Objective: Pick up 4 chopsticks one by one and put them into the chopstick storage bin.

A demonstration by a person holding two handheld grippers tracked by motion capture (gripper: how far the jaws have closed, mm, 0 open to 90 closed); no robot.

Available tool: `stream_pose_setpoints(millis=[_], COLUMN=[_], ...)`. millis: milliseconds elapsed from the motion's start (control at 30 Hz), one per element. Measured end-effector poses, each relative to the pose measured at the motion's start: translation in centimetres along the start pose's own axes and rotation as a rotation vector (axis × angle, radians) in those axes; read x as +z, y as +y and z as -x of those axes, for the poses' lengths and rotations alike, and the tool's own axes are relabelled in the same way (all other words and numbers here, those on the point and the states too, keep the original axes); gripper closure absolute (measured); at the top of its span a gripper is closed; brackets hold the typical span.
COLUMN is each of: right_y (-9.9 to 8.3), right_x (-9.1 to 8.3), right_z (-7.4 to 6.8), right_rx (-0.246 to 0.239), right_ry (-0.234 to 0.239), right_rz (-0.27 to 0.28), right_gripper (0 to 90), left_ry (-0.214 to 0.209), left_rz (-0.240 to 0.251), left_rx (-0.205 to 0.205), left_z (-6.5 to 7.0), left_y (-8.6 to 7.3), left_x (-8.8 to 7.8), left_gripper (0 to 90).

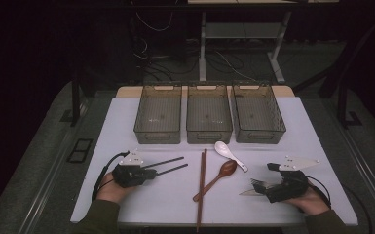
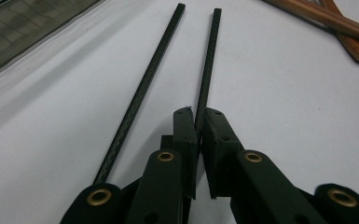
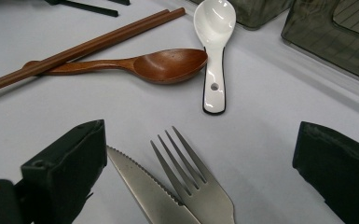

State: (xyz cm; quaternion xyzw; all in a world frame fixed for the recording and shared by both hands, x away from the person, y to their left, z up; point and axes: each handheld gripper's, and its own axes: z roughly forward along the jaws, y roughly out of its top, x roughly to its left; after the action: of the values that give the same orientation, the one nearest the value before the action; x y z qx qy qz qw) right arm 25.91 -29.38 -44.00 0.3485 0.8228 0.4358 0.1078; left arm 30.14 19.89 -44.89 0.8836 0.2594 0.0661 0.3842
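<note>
**A:** How are the hands set?

**B:** Both forearms come in from the near edge of the table (image 1: 126, 112). The left hand (image 1: 108, 189) lies low on the tabletop, its left gripper (image 1: 152, 171) aimed level toward the middle. The right hand (image 1: 308, 199) rests near the right corner, its right gripper (image 1: 268, 187) aimed left.

**A:** And the jaws?

**B:** In the left gripper view the left jaws are pinched on the near end of one black chopstick (image 2: 209, 60); the other black chopstick (image 2: 142, 88) lies just beside them, outside the grip. The right jaws stand wide apart, with a knife (image 3: 149, 191) and fork (image 3: 193, 186) lying on the table between them, untouched.

**A:** Count it all.

**B:** Two black chopsticks, two brown chopsticks (image 1: 202, 187), one wooden spoon (image 1: 219, 176), one white spoon (image 1: 230, 155), one knife, one fork and three bins (image 1: 209, 119) in a row at the far side.

**A:** Which way does the held chopstick point?

**B:** Its long axis runs nearly level, straight out from the jaws, toward the brown chopsticks in the middle. Its mate runs almost parallel, the two spreading slightly at the far tips.
</note>
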Motion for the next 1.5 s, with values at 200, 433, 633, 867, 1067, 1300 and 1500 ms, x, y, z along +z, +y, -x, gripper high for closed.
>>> stream_pose_setpoints(millis=[200, 433, 633, 867, 1067, 1300, 1500], right_y=[0.0, 0.0, 0.0, 0.0, 0.0, 0.0, 0.1], right_x=[0.0, 0.0, -0.1, -0.1, 0.0, 0.2, 1.0], right_z=[0.0, 0.0, 0.0, 0.0, 0.0, -0.3, -1.0], right_rx=[0.001, 0.001, 0.001, 0.001, 0.000, -0.005, -0.029], right_ry=[-0.001, 0.001, 0.001, 0.001, 0.002, 0.000, 0.012], right_rz=[0.001, -0.001, 0.000, 0.000, 0.000, -0.003, -0.018], right_gripper=[2.9, 2.9, 2.9, 2.9, 2.9, 2.9, 2.9], left_ry=[-0.035, -0.027, -0.022, -0.025, -0.028, -0.034, -0.037], left_rz=[0.005, -0.004, -0.001, 0.001, 0.005, 0.001, 0.021], left_rx=[0.014, 0.025, 0.015, 0.022, 0.011, 0.001, -0.017], left_z=[0.2, 0.4, 0.5, 0.9, 1.2, 1.4, 1.6], left_y=[0.1, 0.3, 0.4, 0.9, 1.1, 1.4, 1.6], left_x=[0.2, 0.2, 0.0, -0.2, -0.4, -0.6, -1.0], left_gripper=[85.0, 85.4, 85.4, 85.5, 85.4, 85.4, 85.4])
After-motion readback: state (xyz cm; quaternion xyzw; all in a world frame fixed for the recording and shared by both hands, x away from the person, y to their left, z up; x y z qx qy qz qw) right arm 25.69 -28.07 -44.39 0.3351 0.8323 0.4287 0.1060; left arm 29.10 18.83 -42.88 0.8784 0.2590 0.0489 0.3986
